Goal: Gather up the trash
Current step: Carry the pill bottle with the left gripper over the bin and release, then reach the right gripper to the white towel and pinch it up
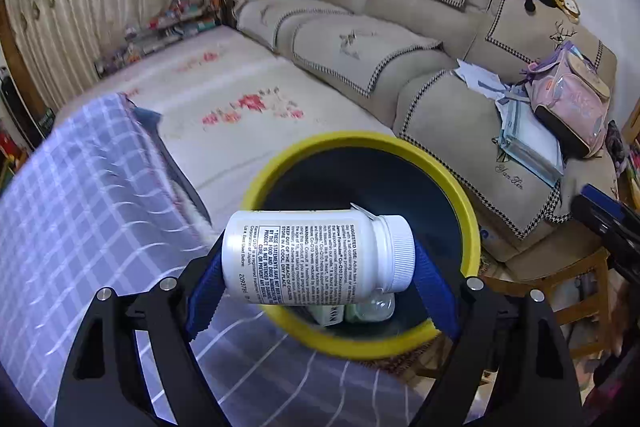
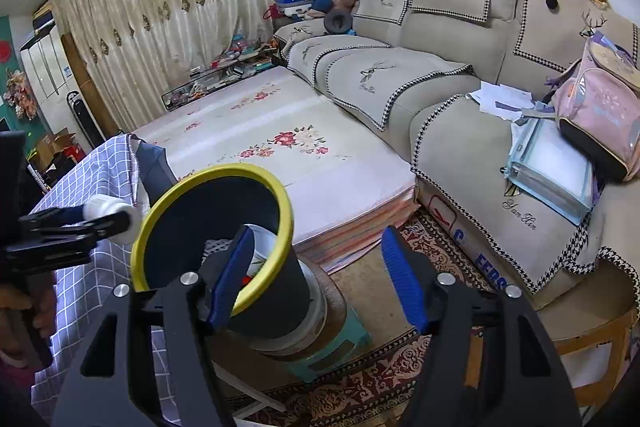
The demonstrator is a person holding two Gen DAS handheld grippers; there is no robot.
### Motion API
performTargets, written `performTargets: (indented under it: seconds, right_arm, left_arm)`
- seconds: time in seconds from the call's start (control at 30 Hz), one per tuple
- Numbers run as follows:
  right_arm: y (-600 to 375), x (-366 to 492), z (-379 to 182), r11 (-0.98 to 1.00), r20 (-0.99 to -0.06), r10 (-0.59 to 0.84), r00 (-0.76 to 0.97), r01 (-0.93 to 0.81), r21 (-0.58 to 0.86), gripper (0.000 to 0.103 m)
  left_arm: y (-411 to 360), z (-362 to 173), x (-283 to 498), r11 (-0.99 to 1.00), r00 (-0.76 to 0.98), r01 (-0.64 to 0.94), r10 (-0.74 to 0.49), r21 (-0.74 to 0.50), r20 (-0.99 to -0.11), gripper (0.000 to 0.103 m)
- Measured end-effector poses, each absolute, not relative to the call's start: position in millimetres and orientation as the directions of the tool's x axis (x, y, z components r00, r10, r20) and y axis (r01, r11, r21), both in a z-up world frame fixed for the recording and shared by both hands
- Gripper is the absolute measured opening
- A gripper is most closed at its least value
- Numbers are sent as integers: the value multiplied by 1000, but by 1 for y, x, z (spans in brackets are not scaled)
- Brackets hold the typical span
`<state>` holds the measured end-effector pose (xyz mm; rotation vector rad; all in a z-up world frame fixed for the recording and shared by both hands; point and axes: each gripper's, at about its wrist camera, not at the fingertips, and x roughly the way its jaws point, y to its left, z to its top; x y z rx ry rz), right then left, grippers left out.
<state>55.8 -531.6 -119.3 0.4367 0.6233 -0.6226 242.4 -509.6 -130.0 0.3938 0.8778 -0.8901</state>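
Yellow-rimmed bin (image 1: 472, 211) beneath left fingers (image 1: 434, 283) pinching pill bottle (image 1: 316, 255) (contents half-hidden); right fingers (image 2: 402, 279) spread.

The bottle (image 1: 318, 257) lies sideways between the left gripper's (image 1: 320, 279) fingers, directly above the mouth of the bin (image 1: 472, 227), with other items in the bin's bottom. The bin stands on a stool (image 2: 340, 343), with the checked cloth (image 1: 80, 187) at its nine o'clock and the floral mat (image 2: 300, 155) at its twelve. The sofa (image 2: 460, 115) runs beyond the mat at two o'clock, bearing a backpack (image 2: 600, 111) and folders (image 2: 552, 167).
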Motion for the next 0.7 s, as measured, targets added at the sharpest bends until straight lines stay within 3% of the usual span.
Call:
performTargets:
  seconds: [0.2, 0.3, 0.4, 0.7]
  right_arm:
    - [-533, 61, -122, 733, -656, -398, 642, 652, 194, 63]
    - [-532, 62, -121, 734, -657, -399, 640, 652, 190, 63]
    - [-529, 63, -119, 733, -652, -408, 639, 655, 184, 67]
    - [-506, 80, -122, 779, -669, -357, 652, 603, 172, 68]
  left_arm:
    - [-540, -155, 259, 582, 293, 811, -488, -57, -822, 83]
    - [-545, -159, 266, 593, 297, 802, -488, -63, -821, 90]
    - [-538, -153, 267, 604, 305, 793, -505, -78, -807, 91]
    - [-423, -88, 242, 697, 455, 713, -538, -72, -710, 94]
